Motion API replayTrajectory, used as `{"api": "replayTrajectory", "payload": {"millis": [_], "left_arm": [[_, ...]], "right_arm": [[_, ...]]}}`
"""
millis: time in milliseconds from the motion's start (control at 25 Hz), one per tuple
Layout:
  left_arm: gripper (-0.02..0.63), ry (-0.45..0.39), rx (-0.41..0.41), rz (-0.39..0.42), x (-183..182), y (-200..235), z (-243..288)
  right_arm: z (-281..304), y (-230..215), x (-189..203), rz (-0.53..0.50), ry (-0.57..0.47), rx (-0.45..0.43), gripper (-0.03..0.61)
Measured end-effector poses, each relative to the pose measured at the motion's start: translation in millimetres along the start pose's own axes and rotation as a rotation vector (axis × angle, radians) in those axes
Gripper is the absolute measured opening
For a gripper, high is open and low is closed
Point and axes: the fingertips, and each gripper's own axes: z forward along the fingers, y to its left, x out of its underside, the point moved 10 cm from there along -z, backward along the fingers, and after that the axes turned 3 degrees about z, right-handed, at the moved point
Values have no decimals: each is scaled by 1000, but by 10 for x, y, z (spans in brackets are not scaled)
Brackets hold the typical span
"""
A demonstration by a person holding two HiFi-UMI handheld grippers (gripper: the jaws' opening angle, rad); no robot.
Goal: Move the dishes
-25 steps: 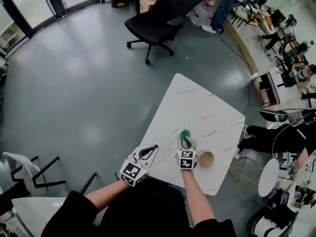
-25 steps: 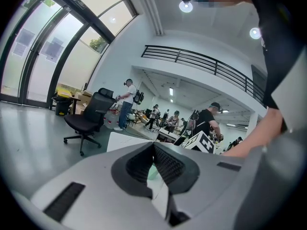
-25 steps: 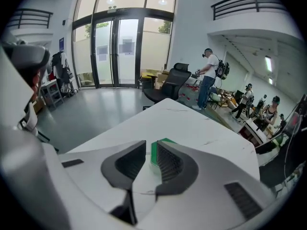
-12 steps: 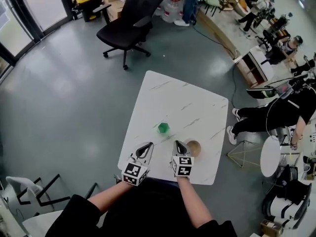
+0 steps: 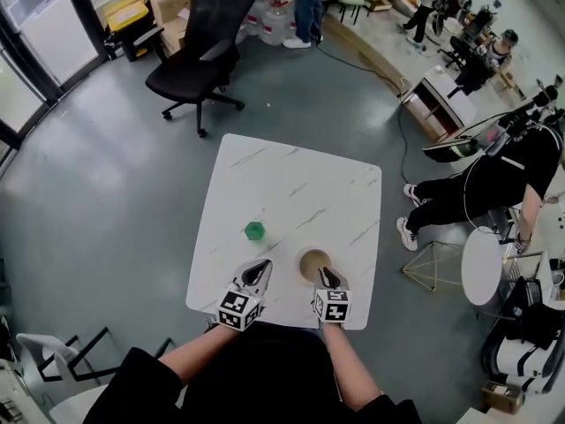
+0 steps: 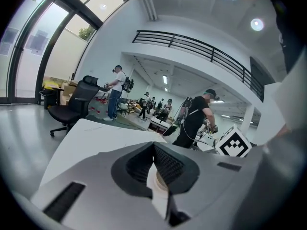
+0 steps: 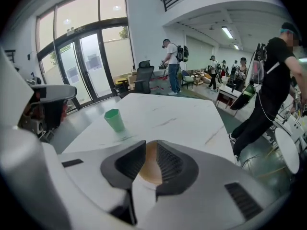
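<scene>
By the marble table's point(image 5: 291, 184) near edge sits the brown bowl point(image 5: 313, 261). The right gripper point(image 5: 325, 274), claw narrowly parted, noses at it, likely lining up a grab. The left gripper point(image 5: 260, 268) hovers closed, empty.

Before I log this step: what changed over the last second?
The right gripper came off the green cup and drew back to the near rim of the brown bowl, jaws slightly apart. The left gripper stays shut and empty. Cup and bowl stand where they were.
</scene>
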Motion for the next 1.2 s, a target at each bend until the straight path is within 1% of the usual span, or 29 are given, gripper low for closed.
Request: {"api": "replayTrajectory", "payload": {"millis": [120,240,400,560,720,800,880,960,1040,1120,1200], "left_arm": [[15,21,4,0,50,-127,151],[15,50,-11,-1,127,-243,276],[15,76,-35,2,202,-396,380],[15,85,-67,-15,263,-519,466],[15,89,-101,-36,313,-620,505],[15,89,-103,-16,324,-680,509],[15,83,-97,9,316,-736,504],[15,76,-93,10,315,-766,495],[15,74,-93,5,325,-753,474],[15,77,-95,8,336,-698,437],[15,82,-91,37,329,-644,391]], "right_arm": [[68,-285,74,25,35,3,91],[191,-501,160,32,77,-1,101],[399,-685,267,1,117,-33,110],[544,-805,306,29,148,-79,109],[652,-864,282,68,162,-119,109],[710,-853,259,69,173,-131,100],[778,-828,260,57,199,-139,94],[823,-818,279,40,219,-138,83],[830,-814,282,26,225,-127,49],[829,-788,280,11,229,-124,43],[812,-743,275,-4,233,-127,41]]}}
